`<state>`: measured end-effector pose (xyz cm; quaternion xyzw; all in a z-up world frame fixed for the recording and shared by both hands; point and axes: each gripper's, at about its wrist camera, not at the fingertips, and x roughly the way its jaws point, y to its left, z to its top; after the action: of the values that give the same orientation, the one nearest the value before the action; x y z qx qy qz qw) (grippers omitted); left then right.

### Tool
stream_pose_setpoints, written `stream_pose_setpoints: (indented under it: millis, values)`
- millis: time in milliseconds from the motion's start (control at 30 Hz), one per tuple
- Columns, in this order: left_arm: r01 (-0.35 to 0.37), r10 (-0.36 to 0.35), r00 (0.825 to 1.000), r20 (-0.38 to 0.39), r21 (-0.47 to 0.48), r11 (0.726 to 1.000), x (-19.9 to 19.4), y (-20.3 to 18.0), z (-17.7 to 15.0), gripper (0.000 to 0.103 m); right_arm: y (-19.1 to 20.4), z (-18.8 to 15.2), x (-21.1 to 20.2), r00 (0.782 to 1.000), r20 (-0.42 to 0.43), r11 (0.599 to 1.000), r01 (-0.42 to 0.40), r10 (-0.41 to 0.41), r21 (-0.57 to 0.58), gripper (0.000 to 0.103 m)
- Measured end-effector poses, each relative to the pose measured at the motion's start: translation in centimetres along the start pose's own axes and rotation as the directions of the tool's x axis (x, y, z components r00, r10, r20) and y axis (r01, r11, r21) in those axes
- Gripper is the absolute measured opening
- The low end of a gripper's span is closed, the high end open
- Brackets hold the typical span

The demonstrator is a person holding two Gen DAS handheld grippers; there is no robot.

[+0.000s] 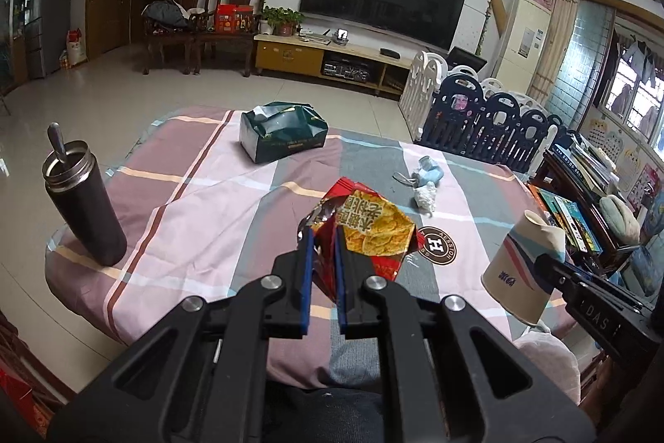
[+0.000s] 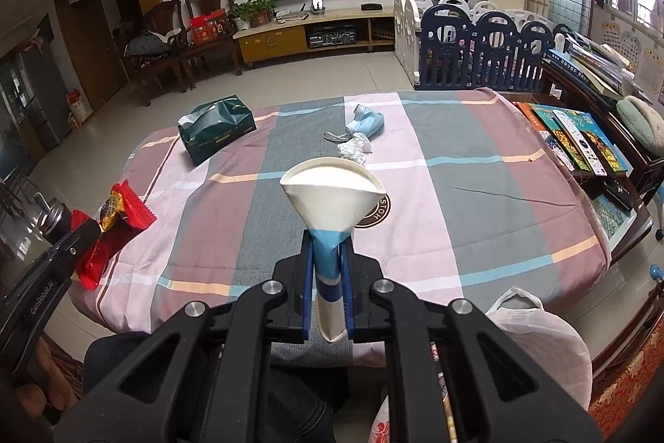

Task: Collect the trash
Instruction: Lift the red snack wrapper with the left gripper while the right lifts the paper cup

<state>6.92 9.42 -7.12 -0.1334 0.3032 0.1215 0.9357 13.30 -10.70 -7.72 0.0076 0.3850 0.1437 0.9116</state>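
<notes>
Chip bag [image 1: 365, 231]: red and yellow foil, crumpled, clamped between the pads of the left tongs [image 1: 323, 235] by its lower crushed end, held clear above the near middle of the bench [image 1: 199, 194]. Likely very light, limp, slick and crackly; best pinched on a bunched fold, as here, since a single flat layer could slide out. Paper cup [image 2: 332, 194]: white with blue banding, squeezed flat at its lower part between the right tongs [image 2: 328, 239], mouth pinched into a half-moon and pointing away, also held above the near middle. Likely light, soft-walled, already deformed; firm pinch across the flattened wall should do, no fragility to mind. Mask [image 2: 365, 123], pale blue, and white tissue wad [image 2: 352, 148]: lying touching or nearly so toward the far middle of the bench, both soft, weightless-looking, to be nipped at a raised fold. Green tissue pack [image 2: 216, 131] near far left corner; flask [image 1: 83, 194] at left edge. White plastic bag [image 2: 539, 339] just off near right edge, probable receptacle.
</notes>
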Motion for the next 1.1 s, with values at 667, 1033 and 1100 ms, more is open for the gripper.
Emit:
stream_pose_setpoints:
  millis: [667, 1033, 1100]
  values:
    - [-0.002, 0.002, 1.000, -0.029, 0.006, 1.000, 0.5, -0.2, -0.5, 0.010, -0.3, -0.3, -0.2, 1.000, 0.004, 1.000, 0.017, -0.017, 0.019, 0.013]
    - [0.000, 0.000, 0.999, -0.040, 0.013, 1.000, 0.7, -0.4, -0.8, 0.010, -1.2, -0.7, 0.0, 1.000, -0.014, 0.999, 0.024, -0.024, 0.047, 0.013]
    - [0.000, 0.001, 0.999, -0.041, 0.013, 1.000, 0.7, -0.4, -0.8, 0.010, -1.1, -0.8, 0.1, 1.000, -0.016, 0.999, 0.022, -0.021, 0.042, 0.013]
